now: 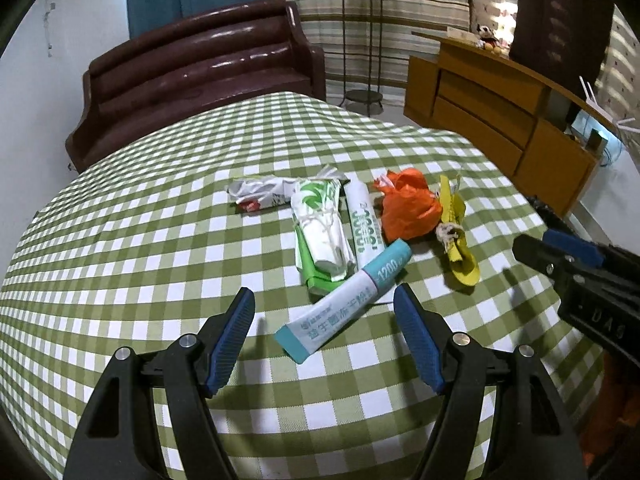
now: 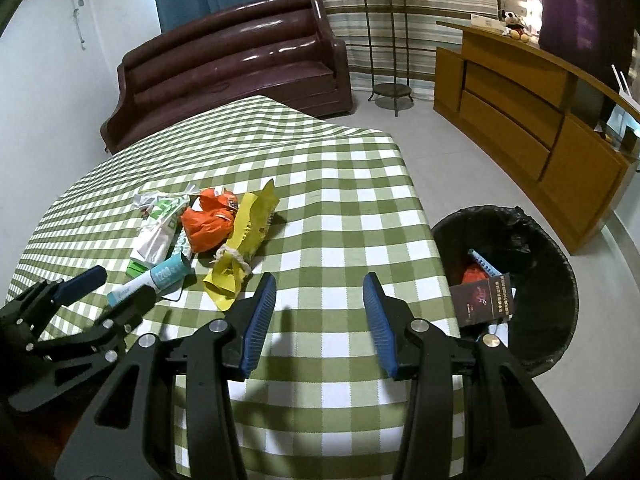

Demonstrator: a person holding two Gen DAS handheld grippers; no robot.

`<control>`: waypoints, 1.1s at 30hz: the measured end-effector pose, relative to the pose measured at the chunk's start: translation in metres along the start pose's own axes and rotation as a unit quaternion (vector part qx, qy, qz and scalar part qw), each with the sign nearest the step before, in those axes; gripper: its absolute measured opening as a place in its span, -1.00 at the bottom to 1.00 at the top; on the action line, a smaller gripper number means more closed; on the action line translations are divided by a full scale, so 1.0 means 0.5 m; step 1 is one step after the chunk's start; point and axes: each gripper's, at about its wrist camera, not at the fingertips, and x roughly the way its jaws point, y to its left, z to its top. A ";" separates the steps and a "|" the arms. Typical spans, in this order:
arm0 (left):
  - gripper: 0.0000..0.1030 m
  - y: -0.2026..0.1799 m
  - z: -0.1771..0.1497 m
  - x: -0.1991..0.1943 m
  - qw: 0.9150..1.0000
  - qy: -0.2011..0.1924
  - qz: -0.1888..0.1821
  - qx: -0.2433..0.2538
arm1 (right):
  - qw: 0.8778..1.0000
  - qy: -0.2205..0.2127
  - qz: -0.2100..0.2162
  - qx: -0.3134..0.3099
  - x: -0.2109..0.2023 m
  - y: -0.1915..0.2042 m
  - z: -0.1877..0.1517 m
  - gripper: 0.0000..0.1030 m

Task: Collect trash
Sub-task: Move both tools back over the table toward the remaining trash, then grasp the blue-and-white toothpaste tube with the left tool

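Left gripper (image 1: 324, 336): jaws are spread wide and nothing is held; the near end of the teal-and-white sachet (image 1: 348, 304) is framed between the blue pads (image 1: 234, 340) at lower centre of the left wrist view, with no contact seen.
Right gripper (image 2: 320, 320): fingers are parted and empty, over bare checked tablecloth (image 2: 340, 200) at lower centre of the right wrist view.
Trash pile: gathered mid-table; a crumpled white wrapper (image 1: 260, 194), a green-and-white pack (image 1: 320, 228), a white tube-shaped sachet (image 1: 362, 220), an orange plastic bag (image 1: 408, 208) and a yellow wrapper (image 1: 456, 236) tied with string are seen, several touching or overlapping.
Bin (image 2: 560, 264): black-lined, on the floor at the right edge of the right wrist view, just beside the table; a few pieces are already inside.
Handling, sachet: judged light, thin and flexible, with a slick film surface; a pinch across its flat middle is advised, as an end grip may let it droop or slip.
Handling, orange bag: judged soft and crushable; any bunched fold may be taken.
Handling, yellow wrapper: judged light and crinkly; the knotted waist is the firmest hold.
Risk: neighbouring pieces may be dragged along.
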 end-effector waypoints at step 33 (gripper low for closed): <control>-0.70 -0.045 -0.019 -0.005 0.998 0.002 -0.053 0.034 | 1.000 -0.004 0.002 -0.001 -0.004 0.009 -0.005 -0.13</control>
